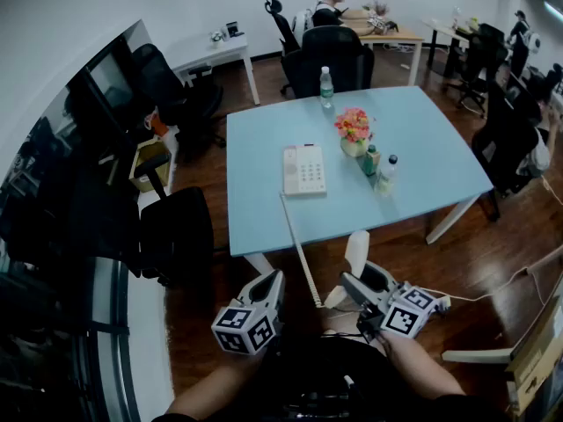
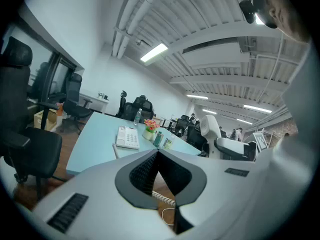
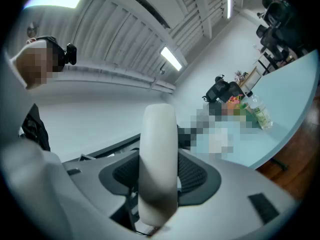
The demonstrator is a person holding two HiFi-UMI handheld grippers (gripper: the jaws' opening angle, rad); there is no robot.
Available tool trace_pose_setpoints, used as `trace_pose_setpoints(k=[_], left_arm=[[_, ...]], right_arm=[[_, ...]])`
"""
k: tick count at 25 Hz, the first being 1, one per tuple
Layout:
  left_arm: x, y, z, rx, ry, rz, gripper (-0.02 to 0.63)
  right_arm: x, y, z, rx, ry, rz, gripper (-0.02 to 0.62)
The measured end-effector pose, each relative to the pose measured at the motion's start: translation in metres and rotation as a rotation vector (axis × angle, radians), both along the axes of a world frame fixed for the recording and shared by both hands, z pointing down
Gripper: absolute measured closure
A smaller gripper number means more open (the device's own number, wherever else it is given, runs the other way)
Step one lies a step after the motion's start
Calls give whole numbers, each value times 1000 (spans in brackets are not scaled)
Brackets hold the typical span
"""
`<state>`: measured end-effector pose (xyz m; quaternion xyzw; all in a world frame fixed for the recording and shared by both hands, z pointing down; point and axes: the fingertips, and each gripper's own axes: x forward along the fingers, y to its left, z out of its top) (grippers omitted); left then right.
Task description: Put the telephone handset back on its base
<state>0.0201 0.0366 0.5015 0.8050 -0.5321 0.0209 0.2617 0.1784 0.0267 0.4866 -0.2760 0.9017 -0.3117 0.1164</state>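
right hand-held gripper (image 1: pixel 354 284): jaws wide, pads pressed on both sides of the white telephone handset (image 3: pixel 158 159); the handset stands roughly upright between them, one rounded end above the jaws

left hand-held gripper (image 2: pixel 157 151): jaws together at the tips, nothing between them; it sits just left of the right one, apart from it

handset position: off the tabletop (image 1: pixel 422 148), in front of its near edge, well apart from the telephone base (image 1: pixel 303 169)

base: white, keypad up, lying flat near the middle of the light blue tabletop, cradle side to the left

coiled cord (image 1: pixel 299 244): runs from the near end of the base, over the near edge, down toward the handset

beside the base, to its right: flower pot (image 1: pixel 354 130) with pink and orange blooms, then a small green bottle (image 1: pixel 371 159) and a clear bottle (image 1: pixel 385 174) close together, all near the base but not touching it

far edge: a water bottle (image 1: pixel 326 86) standing upright

black office chair (image 1: pixel 176 231) at the near left corner of the tabletop; another black chair (image 1: pixel 334 55) behind the far edge

a person sits at a desk in the background
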Motion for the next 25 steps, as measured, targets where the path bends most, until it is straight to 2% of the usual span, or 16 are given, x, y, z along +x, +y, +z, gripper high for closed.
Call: trace_pose_setpoints(k=[25], left_arm=[[-10, 0, 7, -17, 2, -11, 609]], right_arm=[[-12, -3, 2, -19, -5, -11, 357]])
